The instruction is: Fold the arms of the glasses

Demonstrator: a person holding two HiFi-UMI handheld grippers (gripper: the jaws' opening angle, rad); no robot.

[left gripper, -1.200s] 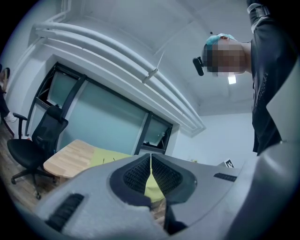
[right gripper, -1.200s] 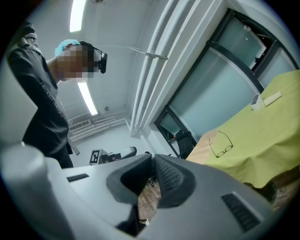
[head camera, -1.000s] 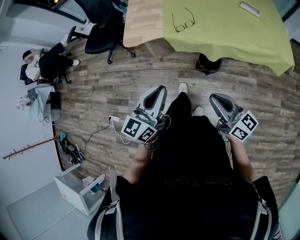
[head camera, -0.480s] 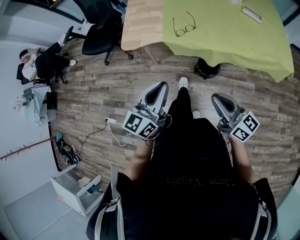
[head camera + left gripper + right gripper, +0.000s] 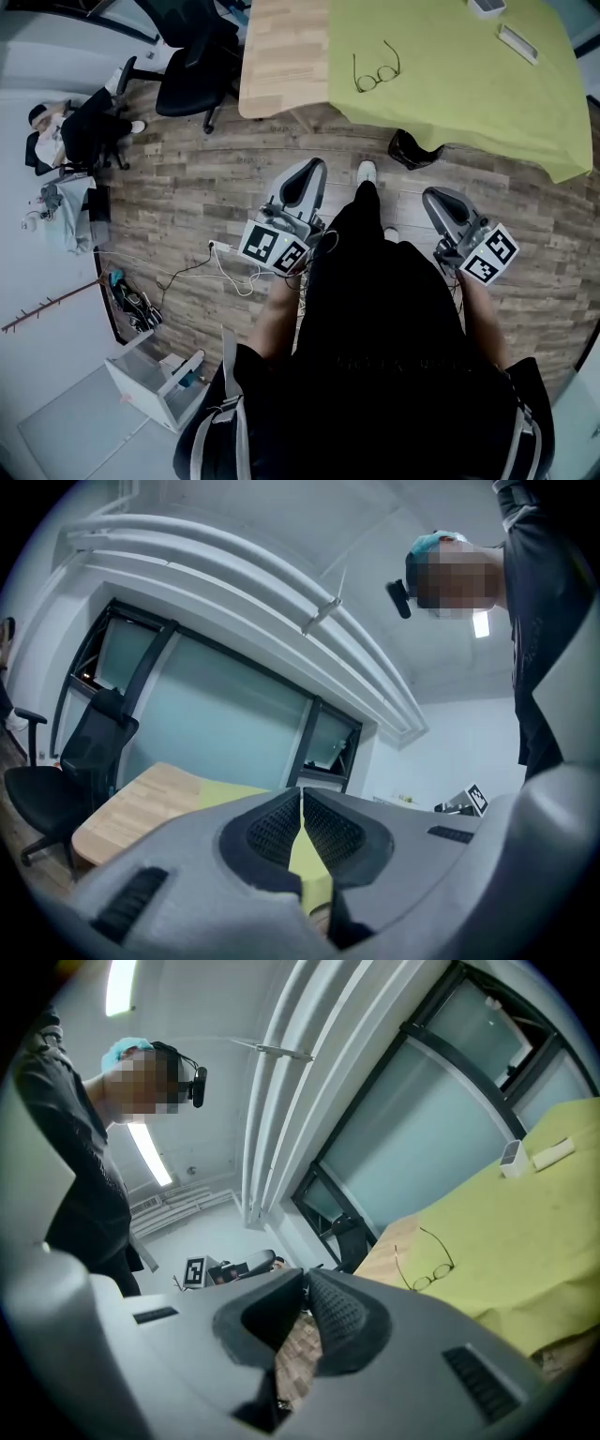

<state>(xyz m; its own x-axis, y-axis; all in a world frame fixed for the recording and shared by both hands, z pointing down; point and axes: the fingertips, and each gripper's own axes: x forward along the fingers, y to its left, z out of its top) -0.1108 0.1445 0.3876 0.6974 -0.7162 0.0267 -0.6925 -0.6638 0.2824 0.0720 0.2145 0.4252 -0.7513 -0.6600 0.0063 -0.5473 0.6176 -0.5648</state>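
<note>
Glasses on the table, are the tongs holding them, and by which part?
No, nothing is held. The left tongs and the right tongs are both shut and empty. The glasses lie untouched on the green cloth, arms open.

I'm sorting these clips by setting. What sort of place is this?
Probably an office or meeting room: a wooden table partly under a green cloth, black swivel chairs on a plank floor, and frosted glass partition walls.
</note>
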